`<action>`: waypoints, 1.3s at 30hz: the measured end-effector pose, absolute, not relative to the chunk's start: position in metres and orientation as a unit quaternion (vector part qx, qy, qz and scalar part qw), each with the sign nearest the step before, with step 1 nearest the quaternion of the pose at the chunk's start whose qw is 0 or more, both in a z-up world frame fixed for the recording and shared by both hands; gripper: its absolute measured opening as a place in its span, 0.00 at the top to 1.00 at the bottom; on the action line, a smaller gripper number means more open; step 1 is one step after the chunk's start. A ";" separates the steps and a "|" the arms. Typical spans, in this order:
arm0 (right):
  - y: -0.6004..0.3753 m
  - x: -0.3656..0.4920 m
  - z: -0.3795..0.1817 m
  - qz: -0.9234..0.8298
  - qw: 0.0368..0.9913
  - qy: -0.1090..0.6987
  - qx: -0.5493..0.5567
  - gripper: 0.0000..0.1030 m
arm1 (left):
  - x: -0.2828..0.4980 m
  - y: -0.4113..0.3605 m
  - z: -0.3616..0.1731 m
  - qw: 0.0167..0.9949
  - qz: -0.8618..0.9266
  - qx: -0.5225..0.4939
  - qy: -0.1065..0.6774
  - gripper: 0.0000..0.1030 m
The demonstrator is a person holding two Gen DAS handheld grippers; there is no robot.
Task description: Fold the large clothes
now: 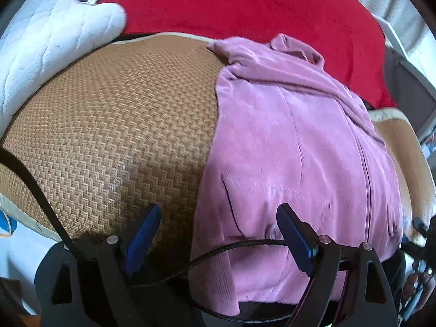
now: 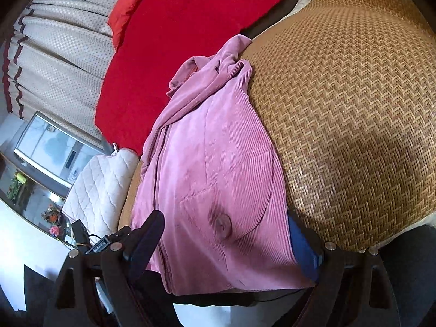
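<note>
A pink corduroy jacket (image 1: 294, 150) lies lengthwise on a woven straw mat (image 1: 114, 136), folded to a long strip, collar at the far end. My left gripper (image 1: 218, 212) is open, just above the jacket's near left edge; one finger is over the mat, the other over the cloth. In the right wrist view the jacket (image 2: 207, 163) fills the middle, with a pocket and a pink button (image 2: 222, 224). My right gripper (image 2: 226, 226) is open and straddles the jacket's near hem; its right finger (image 2: 302, 248) lies partly under the cloth edge.
A red blanket (image 1: 245, 2) covers the bed beyond the mat. A white quilted pad (image 1: 46, 46) lies at the mat's far left corner. Curtains (image 2: 60, 49) and a glass cabinet (image 2: 51, 147) stand beside the bed. A black cable (image 1: 32, 188) trails across the left gripper.
</note>
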State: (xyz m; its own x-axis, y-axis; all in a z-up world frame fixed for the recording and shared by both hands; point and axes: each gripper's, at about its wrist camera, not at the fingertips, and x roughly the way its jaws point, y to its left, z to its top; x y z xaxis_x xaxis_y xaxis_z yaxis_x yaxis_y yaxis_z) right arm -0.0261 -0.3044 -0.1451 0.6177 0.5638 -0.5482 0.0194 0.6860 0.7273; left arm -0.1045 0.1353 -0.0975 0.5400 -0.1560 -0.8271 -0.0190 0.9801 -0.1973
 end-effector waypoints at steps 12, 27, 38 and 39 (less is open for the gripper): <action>-0.299 -0.036 -0.150 0.163 0.827 0.404 0.355 0.13 | -0.112 0.134 -0.098 0.866 -0.073 -0.094 0.486 0.17; -0.301 -0.040 -0.154 0.149 0.817 0.436 0.347 0.41 | -0.100 0.127 -0.128 0.839 -0.062 -0.125 0.526 0.68; -0.304 -0.039 -0.136 0.167 0.802 0.466 0.335 0.90 | -0.123 0.125 -0.106 0.858 -0.095 -0.140 0.485 0.97; -0.309 -0.042 -0.121 0.181 0.803 0.450 0.347 0.90 | -0.127 0.128 -0.096 0.864 -0.101 -0.146 0.471 0.97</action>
